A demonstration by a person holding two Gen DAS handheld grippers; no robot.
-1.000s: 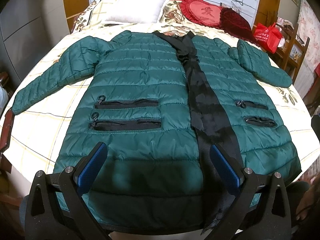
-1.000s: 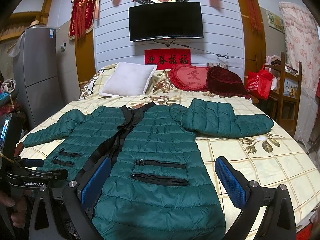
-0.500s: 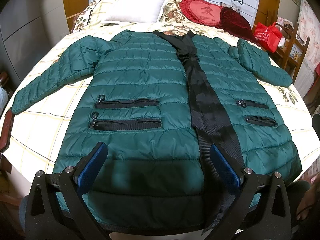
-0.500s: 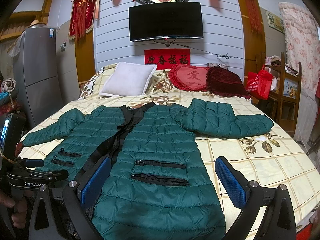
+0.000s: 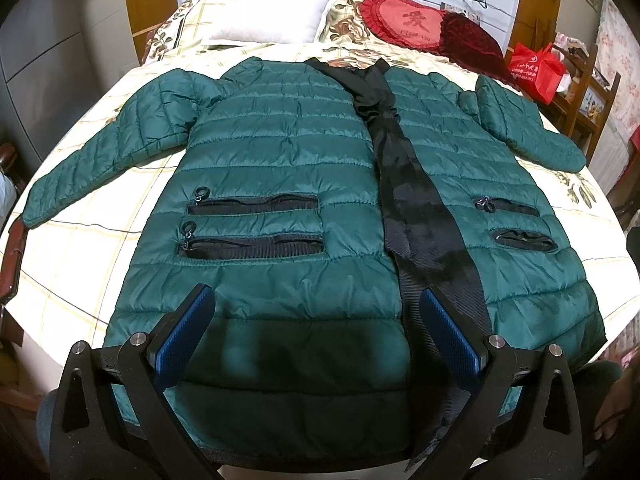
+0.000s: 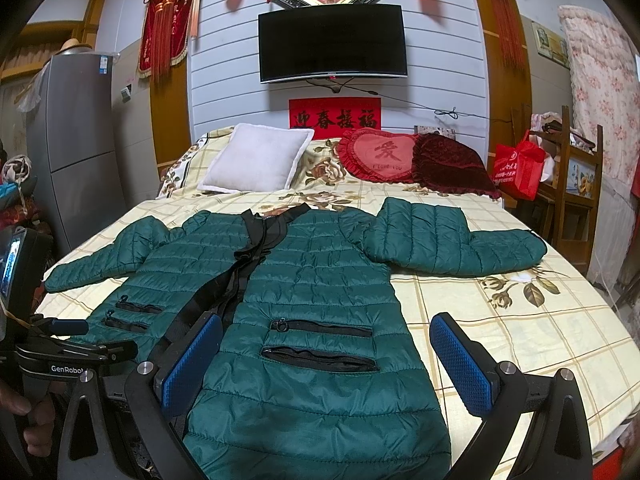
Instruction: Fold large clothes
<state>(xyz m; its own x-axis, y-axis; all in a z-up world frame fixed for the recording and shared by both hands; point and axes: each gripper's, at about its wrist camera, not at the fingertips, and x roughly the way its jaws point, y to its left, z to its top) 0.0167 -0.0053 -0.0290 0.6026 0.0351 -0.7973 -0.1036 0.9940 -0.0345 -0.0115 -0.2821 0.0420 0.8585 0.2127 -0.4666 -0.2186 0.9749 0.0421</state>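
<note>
Green quilted down coat (image 5: 280,152), front up and sleeves spread on the bed (image 6: 540,320), hem nearest: likely light, soft, slippery, best gripped at hem corners or cuffs; left gripper (image 5: 316,344) and right gripper (image 6: 328,364) both hover with jaws released, empty.

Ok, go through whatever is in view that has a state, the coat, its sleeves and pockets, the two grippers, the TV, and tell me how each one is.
Green quilted puffer coat: spread flat, front up, unfolded.
Left sleeve: stretched out to the side.
Right sleeve: lying out sideways.
Lower right pocket: unzipped, gaping.
Left gripper: open, empty, above the hem.
Right gripper: open, empty.
Wall-mounted black TV: screen dark.
</note>
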